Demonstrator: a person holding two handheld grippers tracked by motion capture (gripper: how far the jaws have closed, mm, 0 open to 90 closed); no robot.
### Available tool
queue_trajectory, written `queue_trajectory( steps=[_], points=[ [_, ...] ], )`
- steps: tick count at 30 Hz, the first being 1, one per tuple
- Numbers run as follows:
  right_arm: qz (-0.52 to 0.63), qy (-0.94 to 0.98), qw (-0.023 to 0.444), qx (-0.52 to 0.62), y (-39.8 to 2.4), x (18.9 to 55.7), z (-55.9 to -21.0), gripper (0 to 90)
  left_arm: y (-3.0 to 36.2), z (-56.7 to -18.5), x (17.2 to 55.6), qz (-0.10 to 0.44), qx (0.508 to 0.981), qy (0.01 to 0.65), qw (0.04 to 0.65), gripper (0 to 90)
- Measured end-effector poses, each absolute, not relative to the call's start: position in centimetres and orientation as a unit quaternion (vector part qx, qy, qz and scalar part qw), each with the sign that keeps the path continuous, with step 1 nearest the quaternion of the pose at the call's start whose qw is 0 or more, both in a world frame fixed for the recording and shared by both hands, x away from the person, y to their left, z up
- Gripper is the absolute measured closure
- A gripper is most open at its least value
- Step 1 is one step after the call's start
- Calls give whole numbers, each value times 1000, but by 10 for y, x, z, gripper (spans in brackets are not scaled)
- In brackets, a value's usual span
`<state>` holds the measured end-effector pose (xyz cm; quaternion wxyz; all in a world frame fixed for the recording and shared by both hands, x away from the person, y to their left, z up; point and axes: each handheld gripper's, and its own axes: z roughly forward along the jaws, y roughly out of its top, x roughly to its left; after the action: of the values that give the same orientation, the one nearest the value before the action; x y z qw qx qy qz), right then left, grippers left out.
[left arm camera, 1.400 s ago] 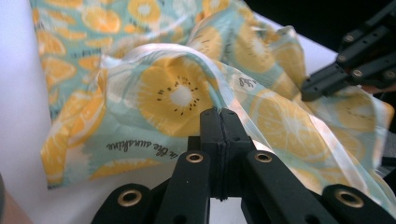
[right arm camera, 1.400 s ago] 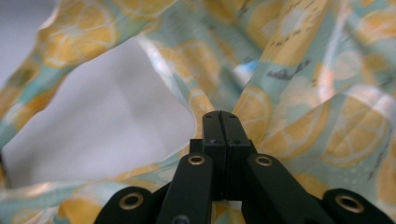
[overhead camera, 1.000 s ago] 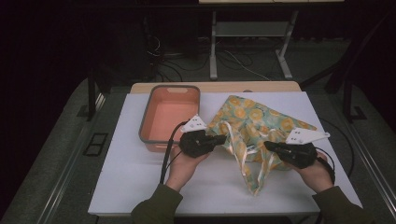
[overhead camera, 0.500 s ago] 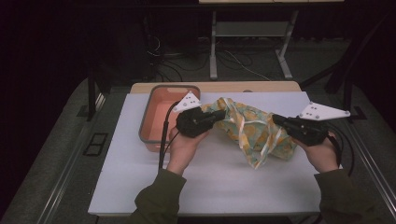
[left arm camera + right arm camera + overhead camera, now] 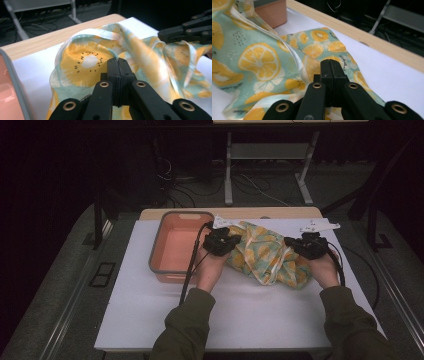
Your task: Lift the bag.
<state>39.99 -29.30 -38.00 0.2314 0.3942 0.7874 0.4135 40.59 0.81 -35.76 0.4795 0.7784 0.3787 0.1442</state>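
A cloth (image 5: 265, 255) printed with yellow citrus slices on pale green lies bunched on the white table top (image 5: 250, 315). My left gripper (image 5: 234, 243) is shut on the cloth's left edge, beside the pink tub. In the left gripper view the closed jaws pinch a hem of the cloth (image 5: 85, 60) at their tips (image 5: 119, 62), and the right gripper (image 5: 185, 31) shows beyond, at the fabric's far end. My right gripper (image 5: 292, 246) is shut on the cloth's right end. In the right gripper view its jaws (image 5: 330, 63) are closed with the cloth (image 5: 259, 60) gathered under and around them.
A pink tub (image 5: 162, 240) with a grey rim stands at the left of the table top, close to my left hand. A wooden strip (image 5: 280, 213) runs along the far edge. Cables trail from both grippers. A metal stand (image 5: 230, 175) and dark floor lie beyond.
Both hands have moved away from the person, toward the far side of the table, and carried the cloth with them. The cloth, earlier hanging between them, is now bunched lower.
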Motion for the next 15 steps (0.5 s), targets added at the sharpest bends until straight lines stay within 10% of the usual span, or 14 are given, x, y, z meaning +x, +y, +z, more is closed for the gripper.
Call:
queue_trajectory(
  steps=[7, 15],
  points=[
    [420, 784, 197, 412, -292, 409, -390, 892, 11, -361, 416, 136, 780, 398, 464, 773],
    [484, 759, 157, 407, -308, 390, -375, 536, 26, -351, 399, 130, 786, 369, 479, 464]
  ],
)
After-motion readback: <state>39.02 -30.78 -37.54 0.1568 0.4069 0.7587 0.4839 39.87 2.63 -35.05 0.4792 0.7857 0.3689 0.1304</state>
